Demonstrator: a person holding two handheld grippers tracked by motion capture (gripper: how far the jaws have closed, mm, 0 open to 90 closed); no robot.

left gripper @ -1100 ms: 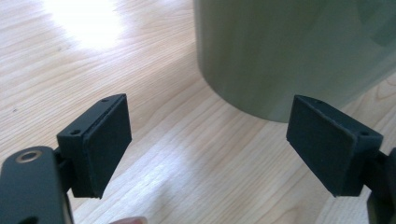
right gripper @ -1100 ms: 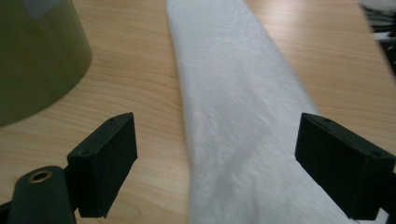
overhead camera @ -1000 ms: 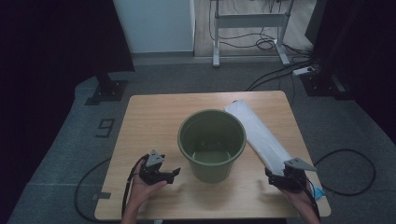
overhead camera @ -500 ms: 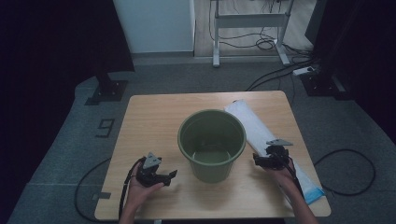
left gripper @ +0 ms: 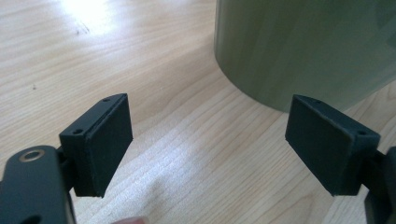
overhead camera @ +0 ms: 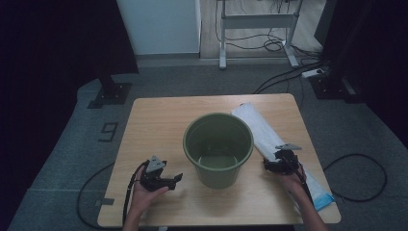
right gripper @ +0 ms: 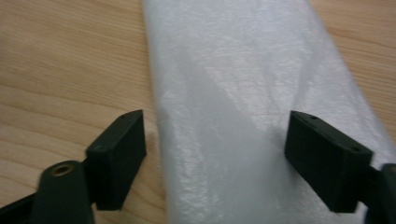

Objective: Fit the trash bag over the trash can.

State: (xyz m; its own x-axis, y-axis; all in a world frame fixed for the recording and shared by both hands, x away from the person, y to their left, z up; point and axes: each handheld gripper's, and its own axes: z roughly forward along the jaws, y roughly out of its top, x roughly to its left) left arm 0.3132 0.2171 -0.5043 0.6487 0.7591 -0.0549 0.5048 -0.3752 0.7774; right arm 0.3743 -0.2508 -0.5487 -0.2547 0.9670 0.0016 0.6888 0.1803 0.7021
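Observation:
An empty olive-green bucket (overhead camera: pixel 218 147) stands upright in the middle of the wooden table (overhead camera: pixel 159 120). To its right lies a long flat pack of white plastic film (overhead camera: pixel 260 126), angled toward the near right corner, where it ends in blue (overhead camera: pixel 323 200). My left gripper (overhead camera: pixel 174 180) is held low at the front left, open, pointing at the bucket's base. In the left gripper view the bucket wall (left gripper: pixel 303 46) rises just beyond the open left gripper (left gripper: pixel 210 119). My right gripper (overhead camera: pixel 267 166) hovers over the film, and in the right gripper view the film (right gripper: pixel 243 93) lies between the open right gripper's (right gripper: pixel 219 133) jaws.
The table stands on grey carpet (overhead camera: pixel 72 159). A metal desk frame (overhead camera: pixel 255 21) and cables (overhead camera: pixel 284 79) lie on the floor behind it. A black cable (overhead camera: pixel 361 163) loops on the floor to the right. Bare wood spreads behind and left of the bucket.
My right gripper has moved from the table's near right edge forward and left along the film, closer to the bucket. The left gripper has shifted only slightly.

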